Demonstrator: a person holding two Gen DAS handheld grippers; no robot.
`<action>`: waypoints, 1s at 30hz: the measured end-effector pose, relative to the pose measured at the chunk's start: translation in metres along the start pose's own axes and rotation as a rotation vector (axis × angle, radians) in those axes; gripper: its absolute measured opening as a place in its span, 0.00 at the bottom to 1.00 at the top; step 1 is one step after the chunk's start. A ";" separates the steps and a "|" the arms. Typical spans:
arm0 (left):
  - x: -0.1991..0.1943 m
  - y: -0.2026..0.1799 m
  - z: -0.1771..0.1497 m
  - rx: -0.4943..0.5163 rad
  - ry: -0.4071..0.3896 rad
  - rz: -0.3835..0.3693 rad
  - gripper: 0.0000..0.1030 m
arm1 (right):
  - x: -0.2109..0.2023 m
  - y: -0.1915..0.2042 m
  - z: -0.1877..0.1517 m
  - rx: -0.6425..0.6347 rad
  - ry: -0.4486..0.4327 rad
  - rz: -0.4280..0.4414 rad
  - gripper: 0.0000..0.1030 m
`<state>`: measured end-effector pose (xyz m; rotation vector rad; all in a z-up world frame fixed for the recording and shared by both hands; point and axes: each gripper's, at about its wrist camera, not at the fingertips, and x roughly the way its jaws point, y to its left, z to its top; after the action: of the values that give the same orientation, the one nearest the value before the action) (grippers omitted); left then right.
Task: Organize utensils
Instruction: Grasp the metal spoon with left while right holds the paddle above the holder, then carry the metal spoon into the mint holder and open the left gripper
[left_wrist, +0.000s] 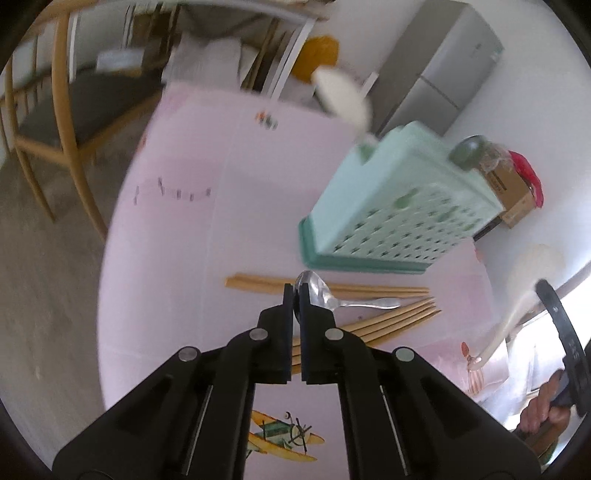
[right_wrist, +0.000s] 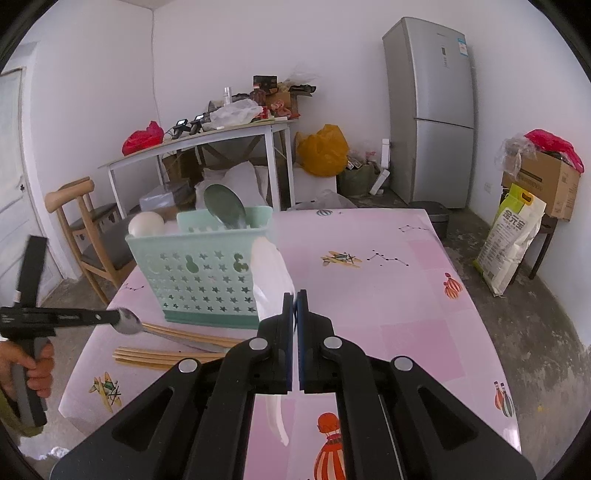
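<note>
Left gripper (left_wrist: 296, 291): jaws together, clamped on the bowl of a metal spoon (left_wrist: 325, 295). The spoon's bowl sits at the fingertips; its handle runs out to the right in the left wrist view, roughly crosswise to the fingers. The spoon is polished, silver-coloured, with a slim tapering handle. In the right wrist view its handle slopes down toward the counter (right_wrist: 388, 295); whether the far tip touches cannot be told.

Right gripper (right_wrist: 295, 299): jaws together, clamped on a white ladle-type spoon (right_wrist: 271, 280). Its long axis runs along the fingers, broad end ahead of the tips, handle trailing back beneath the gripper.

Wooden chopsticks (left_wrist: 369, 291) lie flat on the pink patterned counter just beyond the left fingertips, in two loose bundles, long axes mostly crosswise, tapered ends to the right.

Farther on stands a mint-green perforated utensil basket (right_wrist: 199, 273), upright, holding a dark green spoon (right_wrist: 223, 206) and a white one (right_wrist: 146, 224), bowls upward.
</note>
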<state>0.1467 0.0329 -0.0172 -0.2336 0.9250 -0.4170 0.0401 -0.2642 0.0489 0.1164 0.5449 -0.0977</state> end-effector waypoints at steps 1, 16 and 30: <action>-0.006 -0.004 0.001 0.017 -0.018 0.000 0.00 | 0.001 0.000 -0.001 -0.001 0.001 -0.001 0.02; -0.093 -0.071 0.013 0.301 -0.229 0.037 0.00 | 0.000 0.006 0.000 -0.021 -0.023 -0.026 0.02; -0.182 -0.094 0.059 0.382 -0.494 0.044 0.00 | -0.001 0.007 0.003 -0.029 -0.033 -0.028 0.02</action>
<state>0.0751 0.0307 0.1835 0.0363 0.3545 -0.4599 0.0415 -0.2574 0.0521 0.0787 0.5153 -0.1192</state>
